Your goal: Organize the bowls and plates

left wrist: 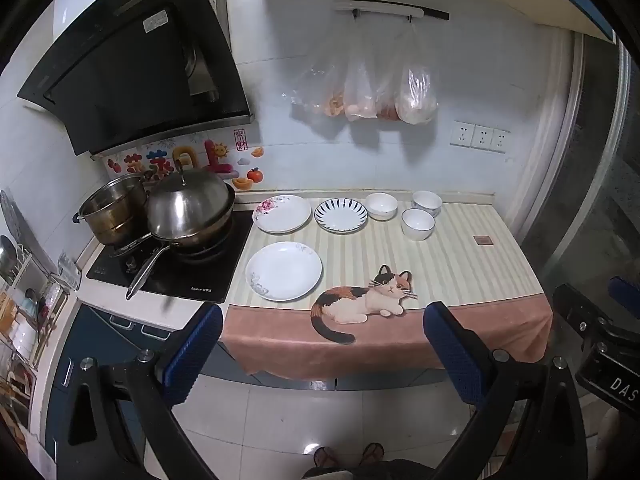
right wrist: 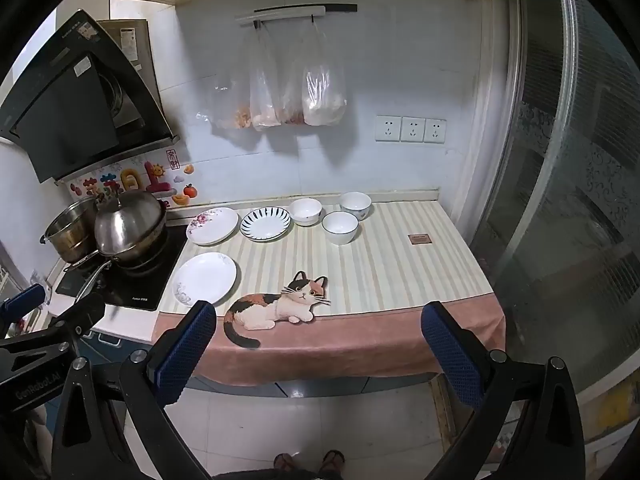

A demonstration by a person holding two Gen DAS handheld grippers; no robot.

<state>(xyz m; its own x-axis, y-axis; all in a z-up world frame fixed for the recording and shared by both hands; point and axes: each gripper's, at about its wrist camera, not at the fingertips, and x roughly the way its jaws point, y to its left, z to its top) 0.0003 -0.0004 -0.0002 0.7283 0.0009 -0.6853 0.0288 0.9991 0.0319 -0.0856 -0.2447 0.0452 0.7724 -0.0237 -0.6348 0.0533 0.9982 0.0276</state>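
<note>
1. Left tool (left wrist: 322,322) and right tool (right wrist: 318,322) hang released, short of the tabletop (right wrist: 400,272).
2. Three plates (left wrist: 283,270) and three bowls (left wrist: 418,223) sit there.
3. Hanging bags (left wrist: 414,92) blur their contents.

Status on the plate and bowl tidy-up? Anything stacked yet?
Done: nothing stacked. Three plates, near, floral and striped, lie apart; three bowls stand separately. In hand: nothing; left gripper and right gripper are open, short of the counter. Left: everything.

White plates (left wrist: 283,270), one blue-striped plate (left wrist: 341,215), striped cream cloth (left wrist: 460,264) with calico cat (left wrist: 362,300).
</note>
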